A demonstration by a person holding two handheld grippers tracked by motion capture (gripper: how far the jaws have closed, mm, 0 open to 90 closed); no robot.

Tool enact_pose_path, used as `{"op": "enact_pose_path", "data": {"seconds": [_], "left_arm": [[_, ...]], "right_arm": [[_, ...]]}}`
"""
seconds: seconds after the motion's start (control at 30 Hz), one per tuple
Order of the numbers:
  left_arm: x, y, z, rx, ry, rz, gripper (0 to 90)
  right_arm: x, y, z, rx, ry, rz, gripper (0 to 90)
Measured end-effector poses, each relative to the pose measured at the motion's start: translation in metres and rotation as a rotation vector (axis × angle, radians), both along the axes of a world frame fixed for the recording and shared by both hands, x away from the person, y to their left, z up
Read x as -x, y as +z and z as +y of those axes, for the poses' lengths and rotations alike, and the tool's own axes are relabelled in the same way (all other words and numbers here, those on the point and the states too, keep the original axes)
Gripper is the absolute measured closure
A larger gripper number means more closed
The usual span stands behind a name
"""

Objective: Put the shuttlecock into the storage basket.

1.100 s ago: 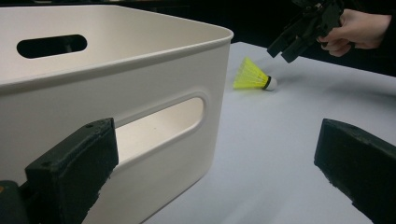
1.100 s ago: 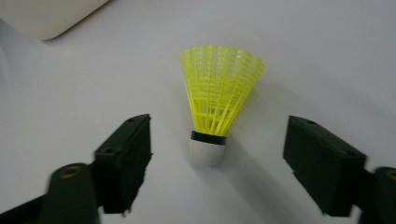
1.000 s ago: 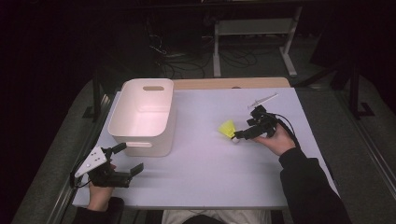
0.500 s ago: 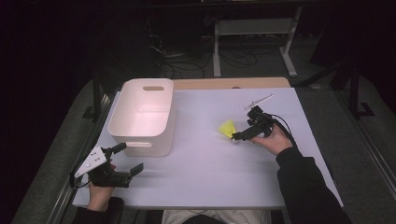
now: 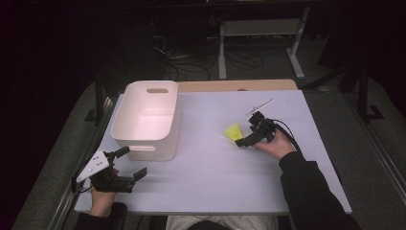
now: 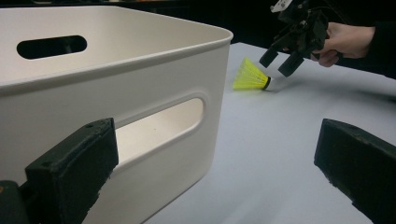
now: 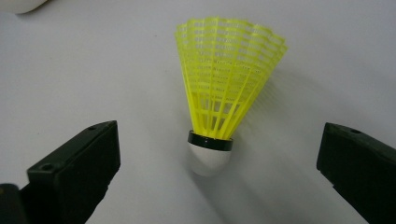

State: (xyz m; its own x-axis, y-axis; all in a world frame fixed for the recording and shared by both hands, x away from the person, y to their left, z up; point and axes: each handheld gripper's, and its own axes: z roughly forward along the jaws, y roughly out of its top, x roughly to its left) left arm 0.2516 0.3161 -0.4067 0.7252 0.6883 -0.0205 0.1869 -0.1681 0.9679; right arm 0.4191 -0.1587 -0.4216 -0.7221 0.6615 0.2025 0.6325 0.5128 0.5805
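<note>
Nearest to the person, the left tool [image 5: 125, 165] rests low on the front left part of the bench [image 5: 215, 187], its jaws apart and holding nothing. It points toward the near wall of the white bin [image 5: 146, 122], and I think it waits there so that it does not cross the way of the other hand.

Further in, on the right side, the right tool [image 5: 245, 138] is held close over the yellow shuttlecock [image 5: 233, 131]. This shuttlecock lies on its side on the bare bench, white cork toward the tool and skirt pointing away. In the right gripper view the cork [image 7: 209, 158] sits between the two wide jaws, and neither touches it. The jaws have just been opening to their full width, which seems a preparation to close on the cork or on the narrow neck of the skirt.

Between shuttlecock and bin the surface is free, so nothing blocks a carry to the left. The bin has tall walls, so the tool must probably lift over the rim.

Behind the bench stand a metal frame [image 5: 261, 28] and loose cables [image 5: 191, 60] on the dark floor
</note>
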Motion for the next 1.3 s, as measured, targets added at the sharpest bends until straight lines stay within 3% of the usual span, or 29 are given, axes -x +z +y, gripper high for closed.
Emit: {"op": "enact_pose_path", "data": {"seconds": [0.33,0.6,1.3], "left_arm": [[0.0,0.0,0.0,0.003,-0.001,-0.001,0.0],[0.0,0.0,0.0,0.002,-0.001,0.0,0.0],[0.0,0.0,0.0,0.0,-0.002,0.001,0.0]], "right_arm": [[0.001,-0.007,0.006,0.019,0.016,0.017,0.0],[0.002,-0.009,0.006,0.031,0.022,0.017,9.0],[0.002,-0.011,0.007,0.059,-0.001,0.028,53.1]]}}
